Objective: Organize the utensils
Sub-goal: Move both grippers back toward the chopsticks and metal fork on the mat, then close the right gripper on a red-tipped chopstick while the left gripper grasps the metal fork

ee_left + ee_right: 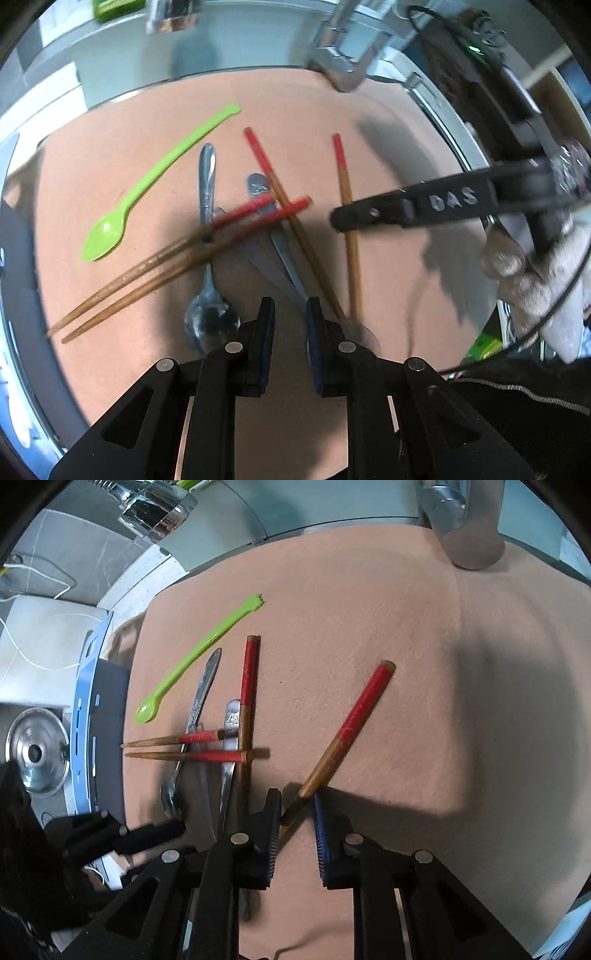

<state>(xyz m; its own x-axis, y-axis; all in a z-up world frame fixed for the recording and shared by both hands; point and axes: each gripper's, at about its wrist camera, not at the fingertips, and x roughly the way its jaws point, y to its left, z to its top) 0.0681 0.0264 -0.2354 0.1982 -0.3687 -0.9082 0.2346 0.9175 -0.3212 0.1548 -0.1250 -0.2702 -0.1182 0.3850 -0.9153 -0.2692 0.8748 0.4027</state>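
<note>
Surface: peach-coloured mat (406, 664) carrying all utensils. Item 1: green plastic spoon (147, 188), lying apart at the left of the group, bowl toward the camera. Item 2: metal spoon (208, 258), bowl nearest the left gripper, handle running away from it. Item 3: second metal utensil (231, 738) with a stamped handle, beside the metal spoon; its working end is hidden, type cannot be told. Items 4–5: 2 red-tipped wooden chopsticks (177, 258) lying side by side, crossing over both metal handles. Item 6: red-tipped chopstick (246, 709) lying lengthwise, crossed by items 4–5. Item 7: single red-tipped chopstick (347, 734), set apart on the right, its plain wooden end lying between the fingers of the right gripper (295, 819); jaws are parted with a gap on each side of the stick, nothing clamped. Left gripper (290, 314): jaws narrowly parted, holding nothing, poised above the mat just beyond the metal spoon's bowl. Background: chrome faucet (461, 524) at the mat's far edge.
</note>
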